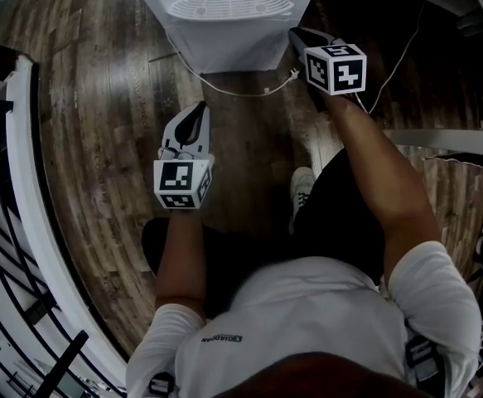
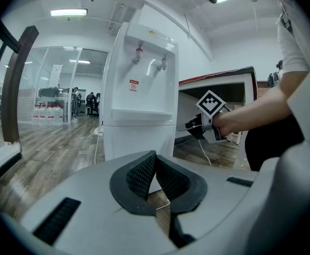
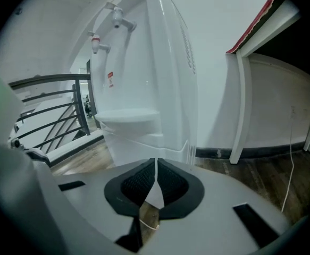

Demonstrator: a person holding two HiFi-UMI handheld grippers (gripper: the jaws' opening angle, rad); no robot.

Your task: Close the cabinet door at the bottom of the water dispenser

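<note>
Right claw (image 3: 156,161) pinches the thin white edge of the cabinet door (image 3: 155,194) on the water dispenser (image 2: 139,89). It is best swung shut gently, grip steady. Left claw (image 2: 156,155) is closed and empty.

Head view: tall white plastic water dispenser (image 1: 224,44) was cut off by top edge. Only drip grille & lower front showed; bottom door couldn't be made out there.

Left gripper view: dispenser base sat behind the grey body of the left gripper (image 2: 156,154). Red-and-white label (image 2: 134,85) too small to read. Bg figures (image 2: 91,101) past glass wall too small to tell.

Right gripper view: white cabinet door (image 3: 156,194) mostly hidden by grey right gripper (image 3: 156,163), just a thin sliver btwn black pads (image 3: 137,179). Thin white cable (image 3: 291,158) ran off into dark rim.
</note>
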